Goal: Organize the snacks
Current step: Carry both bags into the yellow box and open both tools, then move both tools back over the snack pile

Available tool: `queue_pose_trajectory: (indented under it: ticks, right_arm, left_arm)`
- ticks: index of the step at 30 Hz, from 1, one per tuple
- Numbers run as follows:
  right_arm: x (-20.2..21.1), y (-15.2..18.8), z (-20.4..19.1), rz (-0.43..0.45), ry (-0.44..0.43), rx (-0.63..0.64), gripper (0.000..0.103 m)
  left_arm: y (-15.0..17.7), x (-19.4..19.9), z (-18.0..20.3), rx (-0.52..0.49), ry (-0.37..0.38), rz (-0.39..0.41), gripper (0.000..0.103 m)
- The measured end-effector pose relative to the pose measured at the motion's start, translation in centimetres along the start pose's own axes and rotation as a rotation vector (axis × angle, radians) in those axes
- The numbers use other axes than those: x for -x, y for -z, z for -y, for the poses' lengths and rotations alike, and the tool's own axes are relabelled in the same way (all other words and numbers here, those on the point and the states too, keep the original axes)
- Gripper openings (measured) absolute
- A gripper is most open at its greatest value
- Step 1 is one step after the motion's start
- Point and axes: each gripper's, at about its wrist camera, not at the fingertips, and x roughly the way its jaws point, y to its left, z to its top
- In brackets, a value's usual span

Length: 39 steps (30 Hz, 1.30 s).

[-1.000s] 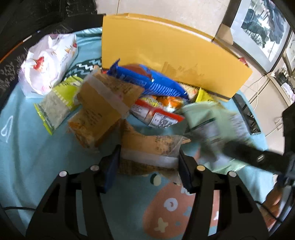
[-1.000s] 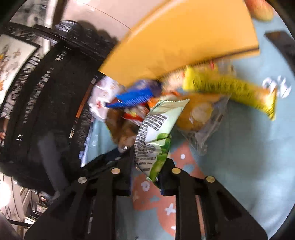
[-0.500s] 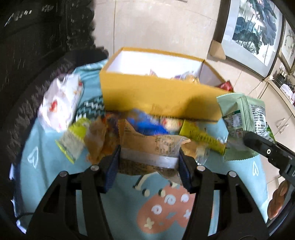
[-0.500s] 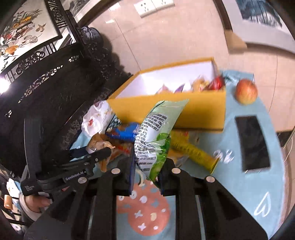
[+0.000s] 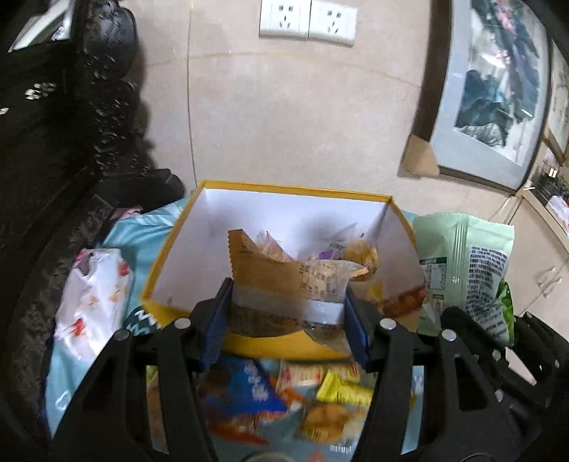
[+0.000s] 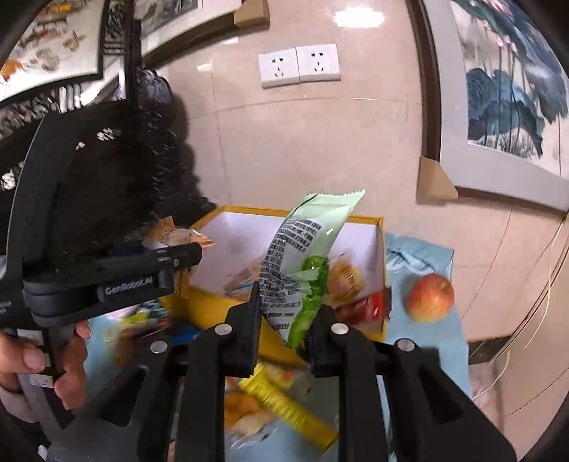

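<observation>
- A tiled beige wall with a double socket [image 5: 307, 22] and framed ink paintings is filling the background, and a tabletop [image 6: 423, 337] under a pale blue patterned cloth is sitting in front of it, carrying a yellow box [image 5: 249, 341] with white inner walls.
- A second ago both cameras were looking down at the loose pile of snacks on the cloth; now they are looking over the near wall into the box, so both hands have been lifting and carrying their loads toward it.
- The left gripper [image 5: 284, 316] is holding a brown packet [image 5: 281, 280], its fingers standing about halfway apart and pressing on the packet's two sides; the packet is hanging over the near part of the box.
- The right gripper [image 6: 286, 312] is pinching a green packet [image 6: 302, 259] between narrow fingers; the packet is standing upright over the box's near wall, toward the right end.
- Several wrapped snacks are already lying inside the box, while a blue packet [image 5: 245, 391], a yellow bar [image 6: 284, 405] and others are waiting on the cloth at the near side.
- An apple [image 6: 430, 296] is resting on the cloth just right of the box, and a white bag [image 5: 92, 295] is lying to the left.
- Judging from this, both packets are close to being dropped in; the fingers need only move a little farther over the opening before letting go.
</observation>
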Motion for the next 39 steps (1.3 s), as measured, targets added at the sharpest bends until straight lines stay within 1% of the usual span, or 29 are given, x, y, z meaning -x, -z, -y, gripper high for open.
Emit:
queue_pose_trajectory:
  ticks: [4, 6, 7, 8, 9, 10, 11, 13, 14, 17, 18, 19, 21, 23, 24, 26, 27, 30, 33, 35, 39]
  right_arm:
    - [-3.1, -0.4, 0.9, -0.009, 0.035, -0.010, 0.020]
    - [-4.3, -0.4, 1.2, -0.010, 0.060, -0.008, 0.023]
    - [-4.9, -0.4, 1.2, -0.012, 0.083, 0.005, 0.033]
    - [-5.3, -0.4, 1.2, -0.015, 0.124, 0.021, 0.041]
    - [-5.3, -0.3, 1.2, -0.007, 0.161, 0.025, 0.062]
    - [-4.8, -0.1, 1.4, 0.027, 0.202, 0.023, 0.072]
    - [-4.1, 0.1, 1.5, 0.069, 0.215, 0.021, 0.073]
    - [-2.8, 0.5, 1.7, 0.093, 0.201, 0.024, 0.074]
    - [-2.2, 0.7, 1.8, 0.095, 0.203, 0.017, 0.075]
    - [0.1, 1.5, 2.2, 0.112, 0.179, -0.016, 0.083]
    - [0.9, 1.9, 2.2, 0.116, 0.172, -0.022, 0.092]
    - [1.9, 2.3, 2.2, 0.126, 0.165, -0.031, 0.099]
    - [3.6, 3.2, 2.2, 0.135, 0.139, -0.051, 0.100]
    - [5.0, 4.1, 2.2, 0.113, 0.096, -0.091, 0.102]
    - [5.3, 4.6, 2.1, 0.099, 0.082, -0.108, 0.102]
    - [5.7, 5.7, 2.1, 0.040, 0.044, -0.159, 0.102]
    - [5.6, 6.5, 1.9, -0.007, 0.024, -0.169, 0.102]
    - [4.9, 8.6, 0.5, -0.093, 0.014, -0.112, 0.102]
    - [4.4, 10.3, -0.3, -0.141, -0.012, -0.087, 0.102]
    - [3.9, 11.3, -1.1, -0.176, -0.026, -0.055, 0.102]
    - [2.6, 12.8, -2.6, -0.242, -0.020, 0.020, 0.102]
  left_arm:
    - [-0.7, -3.9, 0.1, 0.019, -0.004, -0.034, 0.058]
    - [-0.8, -5.4, -0.2, 0.039, 0.000, -0.050, 0.060]
    - [-0.8, -5.9, -0.3, 0.053, 0.000, -0.054, 0.067]
    - [-0.7, -6.2, -0.6, 0.076, -0.008, -0.053, 0.091]
    - [-0.5, -6.0, -0.8, 0.089, -0.016, -0.046, 0.100]
    - [-0.3, -5.6, -1.1, 0.099, -0.022, -0.022, 0.101]
    - [-0.2, -5.1, -1.2, 0.100, -0.025, 0.003, 0.101]
    - [-0.1, -4.0, -1.3, 0.080, -0.037, 0.028, 0.101]
    - [0.1, -3.4, -1.3, 0.073, -0.042, 0.024, 0.101]
    - [0.8, -1.8, -1.7, 0.088, -0.013, 0.010, 0.101]
    - [1.5, -0.9, -1.9, 0.096, -0.004, 0.008, 0.101]
    - [1.9, -0.5, -1.9, 0.096, -0.001, 0.006, 0.101]
    - [3.5, 0.8, -2.2, 0.084, -0.002, -0.005, 0.101]
    - [5.1, 1.8, -2.7, 0.075, -0.013, -0.011, 0.101]
    - [6.5, 2.5, -3.1, 0.073, -0.027, -0.015, 0.101]
    - [9.2, 3.3, -4.1, 0.071, -0.046, -0.037, 0.101]
    - [10.1, 3.5, -4.6, 0.074, -0.052, -0.047, 0.101]
    - [13.7, 4.0, -6.6, 0.097, -0.083, -0.090, 0.101]
    - [16.1, 4.6, -8.3, 0.107, -0.098, -0.108, 0.101]
    - [17.3, 4.8, -8.9, 0.107, -0.101, -0.113, 0.101]
    - [18.3, 4.5, -9.4, 0.100, -0.123, -0.132, 0.101]
